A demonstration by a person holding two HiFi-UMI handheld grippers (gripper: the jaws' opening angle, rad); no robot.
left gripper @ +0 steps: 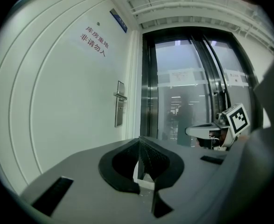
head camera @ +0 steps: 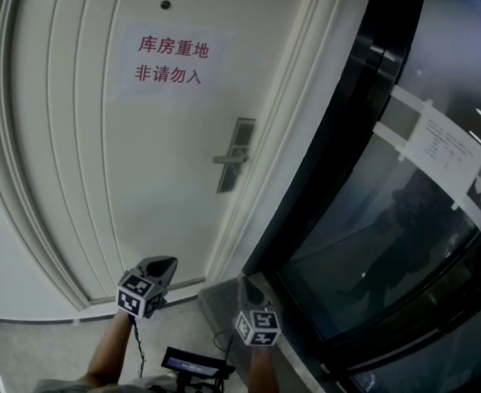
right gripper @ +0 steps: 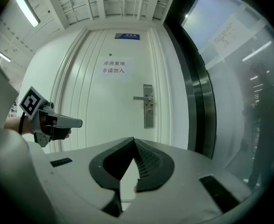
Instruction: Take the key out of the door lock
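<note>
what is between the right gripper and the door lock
Nothing: in the right gripper view the stretch from the right gripper to the door lock is bare, only open air before the white door.

Commercial building corridor: white storeroom door (head camera: 142, 178) with red-lettered sign (head camera: 171, 60), black-framed glass wall (head camera: 404, 244) bearing taped notice (head camera: 441, 142).

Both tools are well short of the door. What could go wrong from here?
1. The key is too small to make out on the lock plate from here. A blind approach might close on the lever handle just above the keyhole area instead.
2. The left tool and right tool both have shut jaws. Unless opened before contact, they would likely push the key rather than grip it.
3. The glass wall sits close beside the door, so a wide swing could knock it.
</note>
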